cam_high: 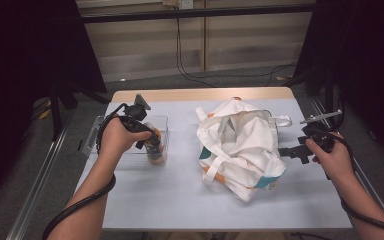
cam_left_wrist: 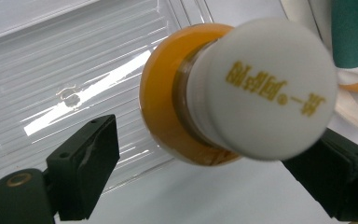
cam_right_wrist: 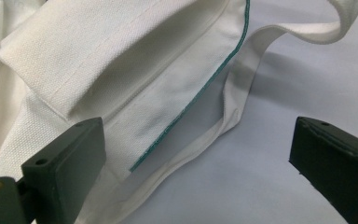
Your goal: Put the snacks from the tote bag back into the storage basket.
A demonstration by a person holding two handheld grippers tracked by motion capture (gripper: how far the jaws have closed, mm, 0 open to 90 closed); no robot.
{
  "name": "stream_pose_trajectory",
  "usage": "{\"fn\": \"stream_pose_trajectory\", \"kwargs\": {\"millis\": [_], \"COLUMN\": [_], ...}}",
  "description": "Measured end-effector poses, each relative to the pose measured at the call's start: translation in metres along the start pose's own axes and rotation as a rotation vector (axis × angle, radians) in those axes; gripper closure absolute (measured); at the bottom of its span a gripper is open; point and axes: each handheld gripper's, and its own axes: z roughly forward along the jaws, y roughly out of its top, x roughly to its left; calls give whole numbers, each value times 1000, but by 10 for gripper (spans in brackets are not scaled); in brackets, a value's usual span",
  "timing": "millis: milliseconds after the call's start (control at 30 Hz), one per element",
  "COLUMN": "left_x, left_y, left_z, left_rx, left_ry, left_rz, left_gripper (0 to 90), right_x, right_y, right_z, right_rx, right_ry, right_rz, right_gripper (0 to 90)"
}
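**Bottle at the tray, bag edge awaiting a grip**

The left tongs (cam_left_wrist: 214, 154) stand spread around a bottle (cam_left_wrist: 242, 88) with a white cap and orange body; whether the jaws press it I cannot tell, since the left jaw stands clear of it. The bottle sits at the right end of a clear tray (cam_high: 100, 131), left on the worktop (cam_high: 180, 200), probably being lifted out or set in. The right tongs (cam_right_wrist: 196, 163) are spread and empty, one jaw beside the hem of the white bag (cam_high: 240, 145), which lies crumpled at centre-right. Likely they are placed to catch the rim and hold the bag open.
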Motion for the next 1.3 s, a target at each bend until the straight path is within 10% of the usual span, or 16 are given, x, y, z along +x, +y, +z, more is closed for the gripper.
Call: {"fn": "stream_pose_trajectory", "kwargs": {"millis": [1300], "left_x": [16], "left_y": [-44], "left_z": [-7], "left_rx": [-43], "left_ry": [-27], "left_rz": [15], "left_gripper": [122], "right_x": [-2], "right_y": [-11], "right_z": [-4], "right_rx": [-1], "right_ry": [29], "right_rz": [-22], "right_gripper": [31]}}
